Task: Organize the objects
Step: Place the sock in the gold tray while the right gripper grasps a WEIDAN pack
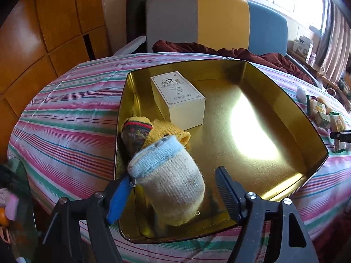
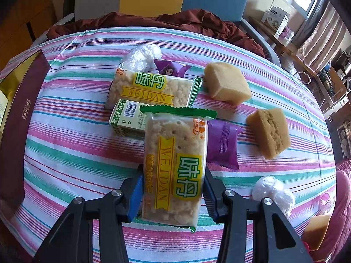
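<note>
A rolled white sock with a light blue cuff (image 1: 171,186) lies in the near left corner of the gold tin (image 1: 285,100). My left gripper (image 1: 173,177) straddles it, open: the blue left pad is at the cuff, while the right finger (image 1: 226,188) stands apart from the sock. Behind the sock lie a yellow sock bundle (image 1: 162,131) and a white box (image 1: 177,98). My right gripper (image 2: 173,171) is shut on a Weidan cracker packet (image 2: 173,153), both pads pressing its long sides above the striped cloth.
On the cloth lie a second cracker packet (image 2: 149,89), a small green carton (image 2: 129,118), two purple packets (image 2: 223,144), tan sponge blocks (image 2: 227,83) (image 2: 268,130) and plastic-wrapped balls (image 2: 274,191). The tin's dark red wall (image 2: 19,118) is at the left. A chair (image 1: 219,19) stands beyond the table.
</note>
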A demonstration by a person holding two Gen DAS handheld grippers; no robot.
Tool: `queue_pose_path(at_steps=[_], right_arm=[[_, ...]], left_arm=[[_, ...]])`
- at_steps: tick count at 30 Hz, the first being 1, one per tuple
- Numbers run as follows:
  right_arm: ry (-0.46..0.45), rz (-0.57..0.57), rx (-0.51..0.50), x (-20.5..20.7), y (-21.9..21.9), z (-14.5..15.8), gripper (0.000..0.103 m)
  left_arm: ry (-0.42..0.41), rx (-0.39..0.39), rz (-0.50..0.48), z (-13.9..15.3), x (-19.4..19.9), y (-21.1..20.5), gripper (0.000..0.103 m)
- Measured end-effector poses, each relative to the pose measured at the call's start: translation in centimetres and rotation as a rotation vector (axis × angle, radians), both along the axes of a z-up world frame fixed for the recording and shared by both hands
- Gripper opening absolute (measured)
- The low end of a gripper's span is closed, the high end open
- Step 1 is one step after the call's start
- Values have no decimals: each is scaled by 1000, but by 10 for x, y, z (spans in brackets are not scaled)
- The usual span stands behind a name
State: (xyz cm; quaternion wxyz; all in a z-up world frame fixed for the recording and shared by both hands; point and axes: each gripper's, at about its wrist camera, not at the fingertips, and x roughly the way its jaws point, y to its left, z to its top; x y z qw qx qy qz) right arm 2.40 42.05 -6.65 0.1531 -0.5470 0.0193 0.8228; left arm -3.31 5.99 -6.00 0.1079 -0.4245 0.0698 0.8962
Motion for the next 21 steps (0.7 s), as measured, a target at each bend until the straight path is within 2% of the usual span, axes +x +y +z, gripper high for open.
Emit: queue_pose_path(at_steps=[11,15,19,21], right_arm=[[82,65,24,6,-40,26,48],[126,123,45,4,-77,45,48],[185,200,29,-5,-122,70,48],[213,245,10,-10,-148,80,48]], left_arm=[[39,23,19,12,2,-6,75],[41,34,25,14,4,-10,76],[55,59,45,19,8,-20,85],[63,70,50,23,10,-25,85]])
